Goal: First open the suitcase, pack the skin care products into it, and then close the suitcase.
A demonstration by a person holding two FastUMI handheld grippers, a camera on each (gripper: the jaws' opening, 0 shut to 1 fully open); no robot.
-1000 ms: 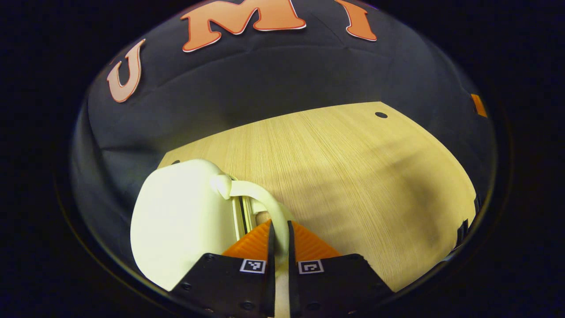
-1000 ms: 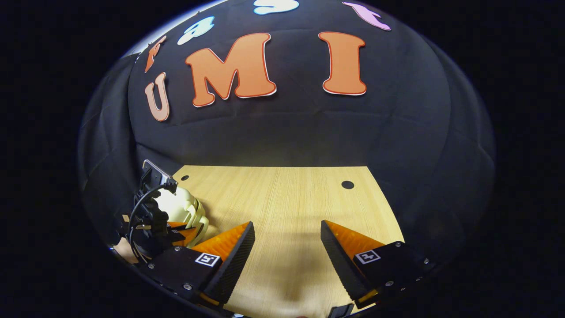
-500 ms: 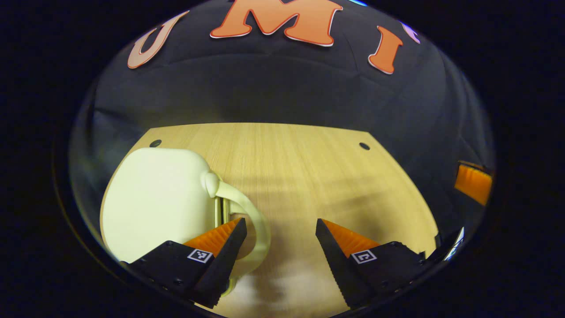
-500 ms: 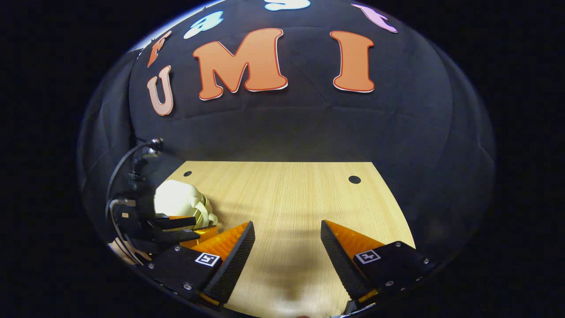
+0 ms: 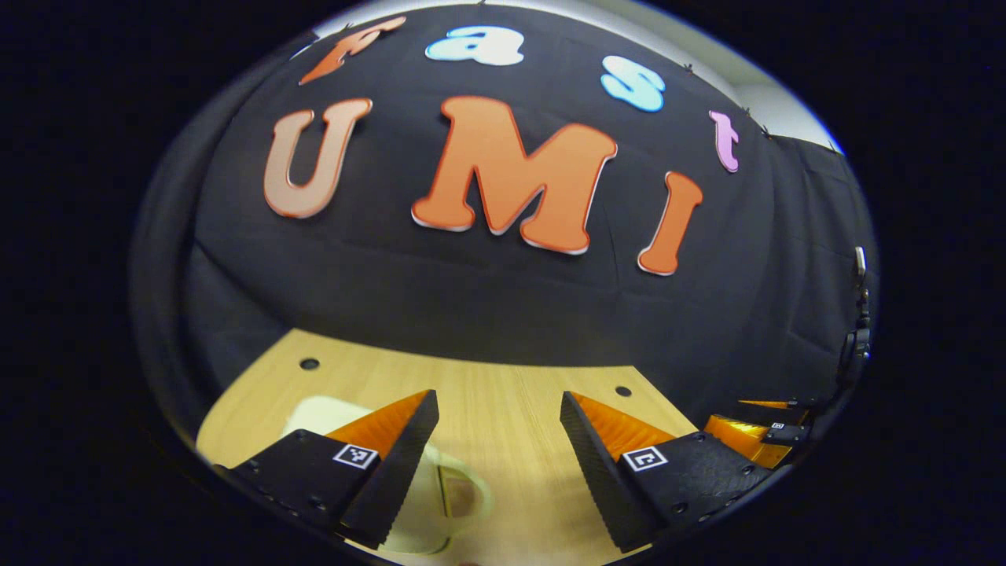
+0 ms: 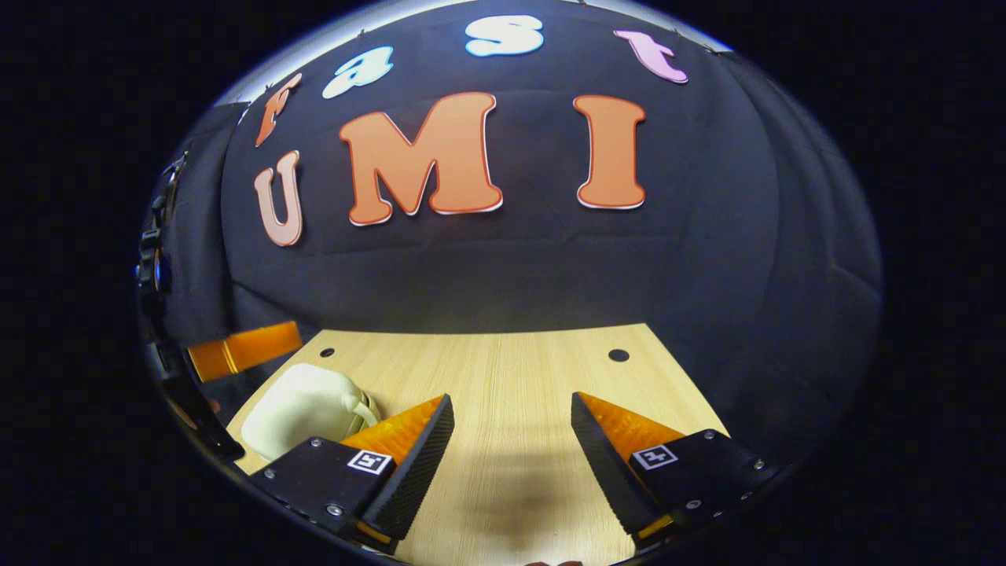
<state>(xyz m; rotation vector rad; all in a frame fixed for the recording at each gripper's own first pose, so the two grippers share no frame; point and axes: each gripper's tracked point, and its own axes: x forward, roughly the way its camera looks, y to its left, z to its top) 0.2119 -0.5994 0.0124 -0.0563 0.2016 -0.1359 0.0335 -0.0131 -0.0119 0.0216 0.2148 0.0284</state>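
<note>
A small cream suitcase lies flat on the wooden table at the left, lid down, its curved handle pointing toward the middle. In the left gripper view the suitcase sits low, partly behind my left finger, and its handle loops out below the gap. My left gripper is open, raised above the case and touching nothing. My right gripper is open over bare table, to the right of the case. The left gripper hovers at the far left, above the case.
The table ends at the black cloth wall behind. Two small round holes mark its back corners. The right gripper shows at the far right edge of the left gripper view.
My left gripper let go of the suitcase handle, opened, then rose and tilted up toward the wall. The suitcase stays flat on the table. The right gripper barely moved.
</note>
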